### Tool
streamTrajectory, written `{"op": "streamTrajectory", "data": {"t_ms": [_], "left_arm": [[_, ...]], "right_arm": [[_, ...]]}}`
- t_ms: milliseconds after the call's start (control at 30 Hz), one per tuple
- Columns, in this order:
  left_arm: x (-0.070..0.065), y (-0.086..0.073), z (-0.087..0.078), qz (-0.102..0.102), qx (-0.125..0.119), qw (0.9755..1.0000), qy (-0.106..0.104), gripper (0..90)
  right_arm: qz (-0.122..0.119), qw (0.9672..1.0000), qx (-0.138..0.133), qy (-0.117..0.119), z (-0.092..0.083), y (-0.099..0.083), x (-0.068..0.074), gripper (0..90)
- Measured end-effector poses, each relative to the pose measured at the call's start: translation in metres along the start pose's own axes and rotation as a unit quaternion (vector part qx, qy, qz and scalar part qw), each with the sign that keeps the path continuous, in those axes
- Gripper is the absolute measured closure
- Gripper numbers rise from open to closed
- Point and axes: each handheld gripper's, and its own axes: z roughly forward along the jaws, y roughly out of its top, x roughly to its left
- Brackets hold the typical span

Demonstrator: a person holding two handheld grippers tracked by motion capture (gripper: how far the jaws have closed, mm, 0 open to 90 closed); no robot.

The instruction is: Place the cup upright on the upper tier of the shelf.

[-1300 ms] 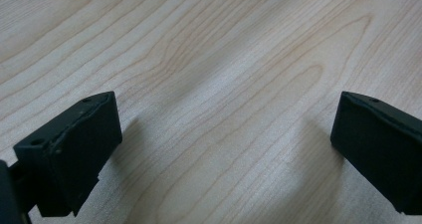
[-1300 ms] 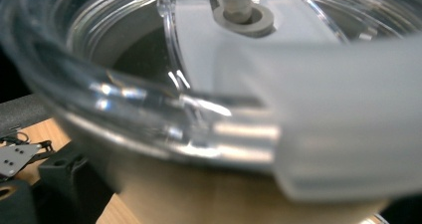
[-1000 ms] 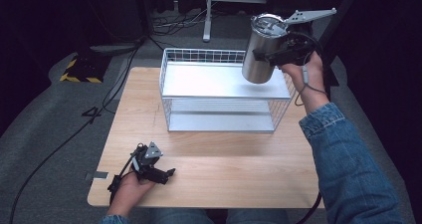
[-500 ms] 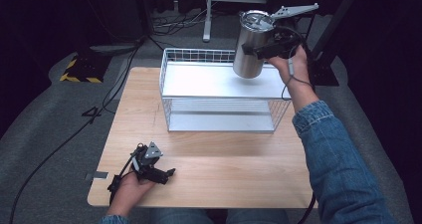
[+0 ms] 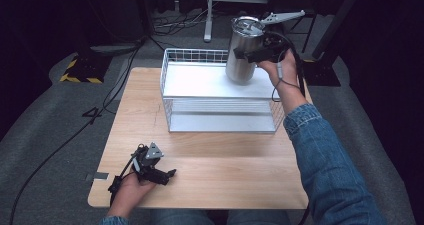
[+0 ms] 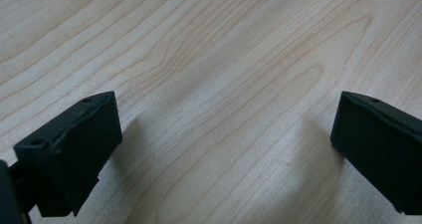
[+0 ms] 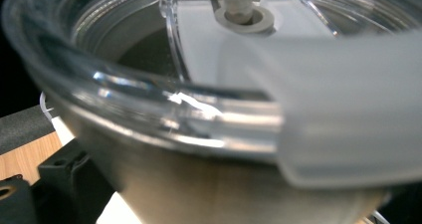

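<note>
So the steel tumbler (image 5: pixel 243 50) with its clear lid (image 7: pixel 199 84) sits clamped upright in the right gripper (image 5: pixel 257 52), gripped just under the rim, over the back right corner of the white wire basket (image 5: pixel 220 116); left gripper (image 5: pixel 162 175) rests spread wide, nothing in it, on the wooden table (image 5: pixel 225 170) way off at the front.

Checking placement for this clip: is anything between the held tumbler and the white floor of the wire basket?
Nothing visible. The right gripper holds the steel tumbler over the wire basket, whose white floor below it looks bare.
</note>
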Motion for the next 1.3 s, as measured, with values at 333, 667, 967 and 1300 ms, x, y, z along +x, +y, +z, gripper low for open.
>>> {"op": "streamTrajectory", "data": {"t_ms": [333,667,967,1300], "left_arm": [[0.000,0.000,0.000,0.000,-0.001,1.0000,0.000,0.2],[0.000,0.000,0.000,0.000,-0.001,1.0000,0.000,0.2],[0.000,0.000,0.000,0.000,0.001,1.0000,-0.001,0.2],[0.000,0.000,0.000,0.000,-0.001,1.0000,0.000,0.2]], "right_arm": [[0.008,0.9999,-0.001,0.006,0.012,-0.009,0.001,3.5],[0.013,0.9998,0.001,0.014,0.017,-0.016,0.000,3.5],[0.007,0.9999,-0.001,0.014,0.019,-0.020,0.000,3.3],[0.009,0.9997,-0.015,0.017,0.020,-0.024,-0.001,2.8]]}}
